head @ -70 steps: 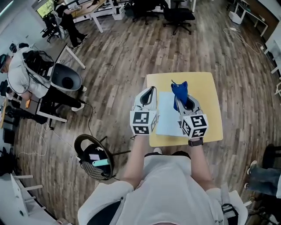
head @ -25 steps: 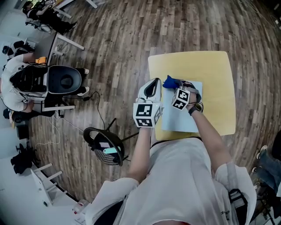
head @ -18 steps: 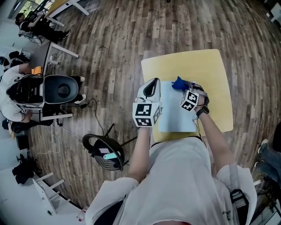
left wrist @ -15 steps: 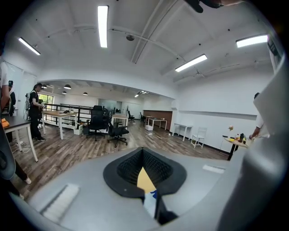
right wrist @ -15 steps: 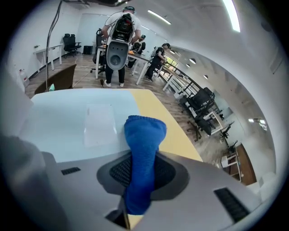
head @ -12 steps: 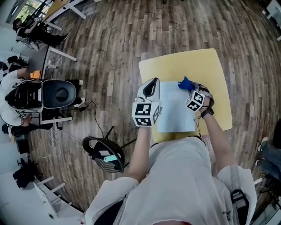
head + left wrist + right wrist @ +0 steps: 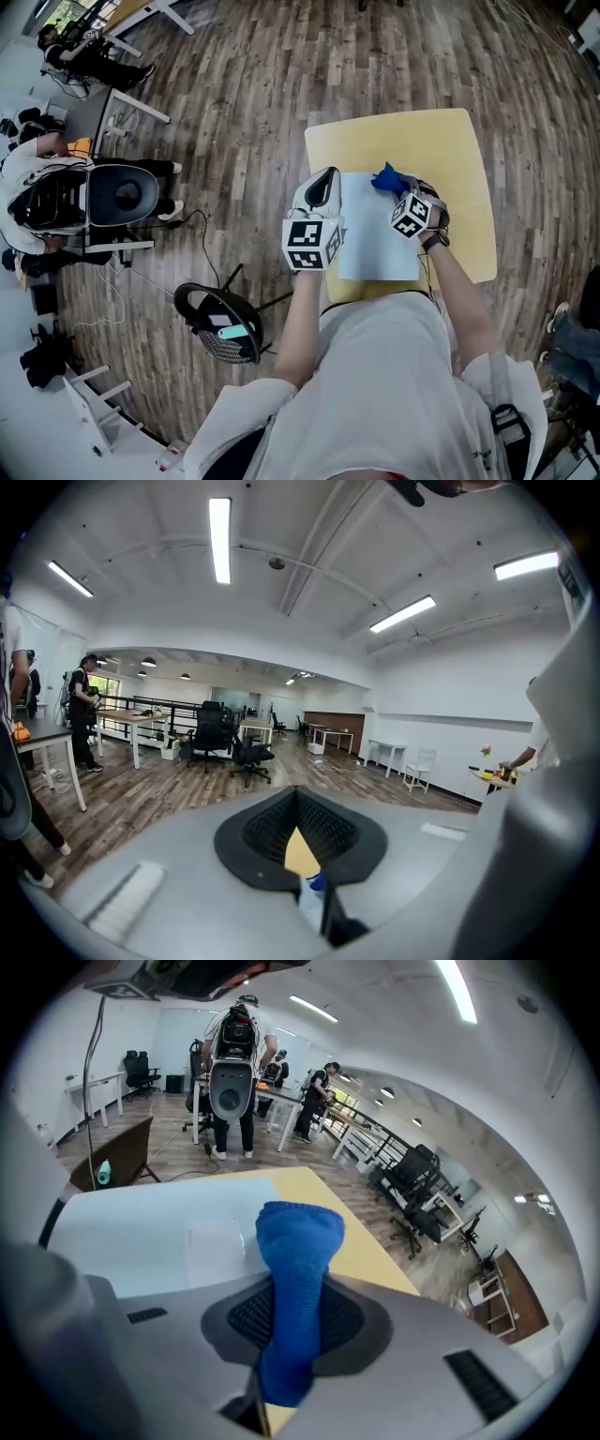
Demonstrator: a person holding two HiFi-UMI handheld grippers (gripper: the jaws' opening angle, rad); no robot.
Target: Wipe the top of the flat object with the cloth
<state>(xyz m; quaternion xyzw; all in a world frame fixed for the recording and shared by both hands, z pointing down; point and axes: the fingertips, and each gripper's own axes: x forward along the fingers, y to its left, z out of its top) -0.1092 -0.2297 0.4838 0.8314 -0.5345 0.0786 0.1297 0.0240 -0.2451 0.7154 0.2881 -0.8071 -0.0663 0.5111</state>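
Head view shows the yellow table (image 7: 467,178) in front of you, with the flat object (image 7: 375,246), a pale sheet-like panel, lying on its near left part and reaching almost to the near edge. Your left gripper (image 7: 323,186) sits at the panel's left edge with its jaws drawn together on nothing. Your right gripper (image 7: 397,190) is over the far right corner, clamped on the blue cloth (image 7: 385,177), which sticks out beyond the jaws as a bunched roll. To wipe well, tilt the right gripper so the free end of the cloth, not the jaw tips, meets the surface. Then draw it in long overlapping passes from the far edge toward you, working across to the left. I judge that light, even pressure should be enough, and that the left gripper can steady the panel if it starts to slide. From above, your right hand and the marker cube cover part of the panel, so you cannot tell whether the cloth is touching it. Nor can you tell whether the left gripper is resting on the panel or hovering. The faint lighter rectangle (image 7: 216,1238) on the panel in the right gripper view is too vague to identify.
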